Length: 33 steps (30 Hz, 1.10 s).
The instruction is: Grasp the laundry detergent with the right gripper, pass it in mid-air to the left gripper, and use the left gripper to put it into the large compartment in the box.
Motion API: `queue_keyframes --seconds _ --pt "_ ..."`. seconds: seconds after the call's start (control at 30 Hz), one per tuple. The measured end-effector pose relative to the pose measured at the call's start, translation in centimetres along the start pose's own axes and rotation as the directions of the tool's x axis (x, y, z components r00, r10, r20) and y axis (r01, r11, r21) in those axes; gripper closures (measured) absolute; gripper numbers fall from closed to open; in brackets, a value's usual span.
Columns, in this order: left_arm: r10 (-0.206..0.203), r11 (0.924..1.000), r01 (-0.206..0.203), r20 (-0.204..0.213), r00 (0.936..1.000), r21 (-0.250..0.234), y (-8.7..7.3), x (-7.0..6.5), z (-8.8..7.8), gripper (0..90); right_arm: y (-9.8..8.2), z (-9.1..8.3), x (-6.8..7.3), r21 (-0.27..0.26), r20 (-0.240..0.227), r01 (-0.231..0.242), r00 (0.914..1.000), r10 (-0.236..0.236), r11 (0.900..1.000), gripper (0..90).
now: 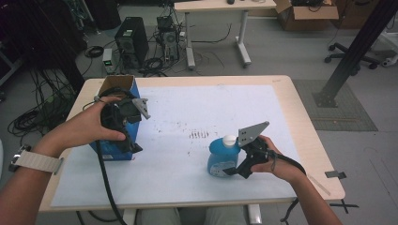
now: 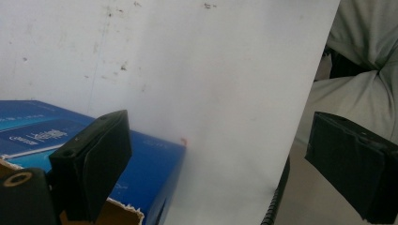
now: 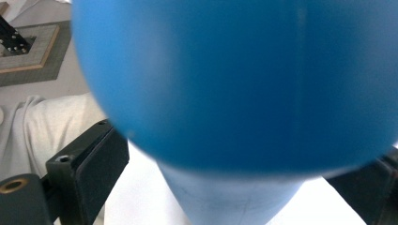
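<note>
- Right gripper (image 1: 231, 170) has the blue bottle (image 1: 219, 158) between its jaws, upright on the white mat (image 1: 187, 154) — grip looks made, lift not yet.
- Left gripper (image 1: 126, 140) hangs wide open, holding nothing, over the blue box (image 1: 112, 152) at the mat's left edge — the box's open top awaits.

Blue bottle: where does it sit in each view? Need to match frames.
High view: the blue bottle stands right of centre on the white sheet, at the right gripper.
Left gripper view: not in this picture; the blue box sits at lower left.
Right gripper view: blurred blue body across most of the picture, between the jaws.
Shared landmark: the white sheet.
</note>
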State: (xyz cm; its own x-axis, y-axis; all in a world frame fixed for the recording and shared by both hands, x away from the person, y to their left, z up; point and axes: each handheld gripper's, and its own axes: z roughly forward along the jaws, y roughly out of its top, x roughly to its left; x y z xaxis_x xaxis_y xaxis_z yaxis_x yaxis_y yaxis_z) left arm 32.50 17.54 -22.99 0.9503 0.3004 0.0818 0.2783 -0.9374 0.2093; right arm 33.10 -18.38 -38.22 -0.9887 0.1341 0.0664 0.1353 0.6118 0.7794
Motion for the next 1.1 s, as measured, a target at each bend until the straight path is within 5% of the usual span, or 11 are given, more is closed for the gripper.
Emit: queue_keyframes --seconds 1.1 --pt "0.002 1.0000 -0.002 0.001 1.0000 0.000 -0.04 0.03 0.02 8.0 -0.50 0.33 -0.02 -0.048 -0.013 -0.012 0.9999 0.011 0.999 22.5"
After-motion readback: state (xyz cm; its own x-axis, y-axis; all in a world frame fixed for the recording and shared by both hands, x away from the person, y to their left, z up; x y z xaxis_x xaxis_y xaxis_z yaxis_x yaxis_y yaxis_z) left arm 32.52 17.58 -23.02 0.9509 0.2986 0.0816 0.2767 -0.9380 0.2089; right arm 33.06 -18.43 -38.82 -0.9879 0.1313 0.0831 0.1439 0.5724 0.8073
